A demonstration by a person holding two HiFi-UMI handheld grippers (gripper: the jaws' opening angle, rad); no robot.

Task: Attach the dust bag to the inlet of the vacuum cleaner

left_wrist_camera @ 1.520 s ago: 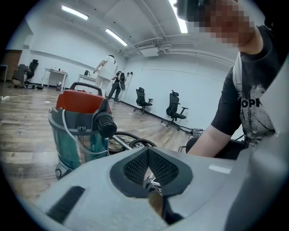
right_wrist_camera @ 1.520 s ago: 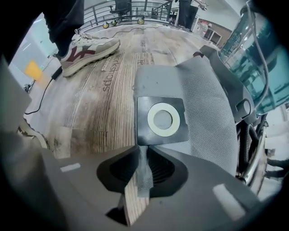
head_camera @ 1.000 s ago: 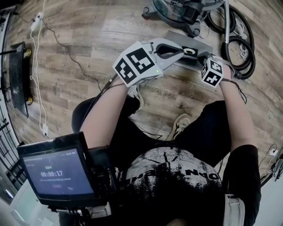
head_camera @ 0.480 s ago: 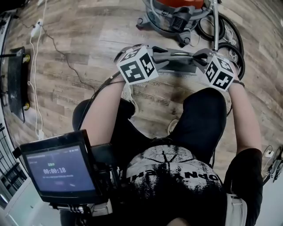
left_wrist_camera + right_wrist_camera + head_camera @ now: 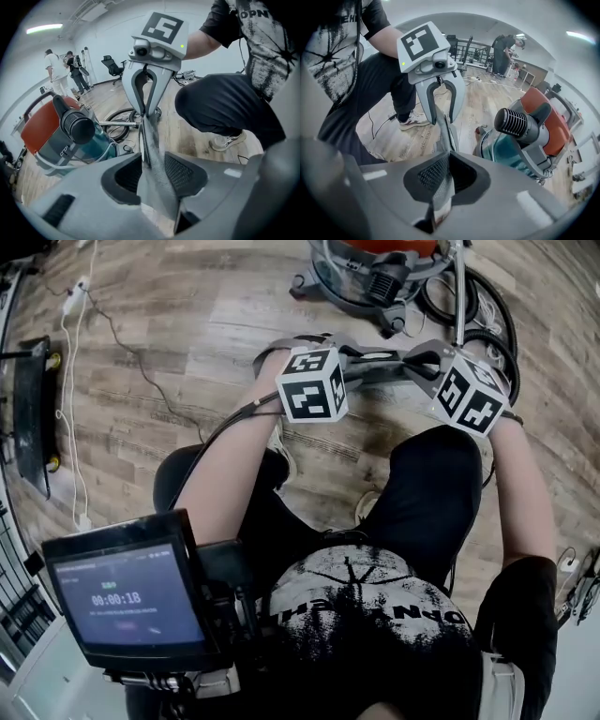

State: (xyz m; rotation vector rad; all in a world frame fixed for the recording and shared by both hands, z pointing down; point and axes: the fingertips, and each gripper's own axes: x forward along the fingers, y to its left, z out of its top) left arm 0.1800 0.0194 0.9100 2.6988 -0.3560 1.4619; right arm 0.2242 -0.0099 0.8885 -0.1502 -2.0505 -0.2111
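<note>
The grey dust bag [image 5: 386,358] hangs edge-on between my two grippers, above the wooden floor. My right gripper [image 5: 444,183] is shut on one edge of the dust bag [image 5: 446,133]. At the opposite edge, my left gripper [image 5: 154,171] has its jaws opening, and the dust bag [image 5: 152,154] runs between the pads [image 5: 185,171] without being clamped. The vacuum cleaner [image 5: 56,136], with a red top and teal tank, stands just beyond. Its black ribbed inlet [image 5: 513,122] faces the bag. In the head view, the left gripper [image 5: 352,357] and right gripper [image 5: 424,365] are in front of the vacuum cleaner [image 5: 370,273].
A black hose and metal wand [image 5: 487,324] lie coiled to the right of the vacuum. A white cable [image 5: 80,409] and a black stand [image 5: 37,409] are on the floor at the left. My raised knee [image 5: 431,484] is under the right gripper. People [image 5: 63,70] stand far back in the room.
The bag came up off the floor, held by the right gripper. The left gripper rolled, sank a little, and its jaws came apart around the bag's edge.
</note>
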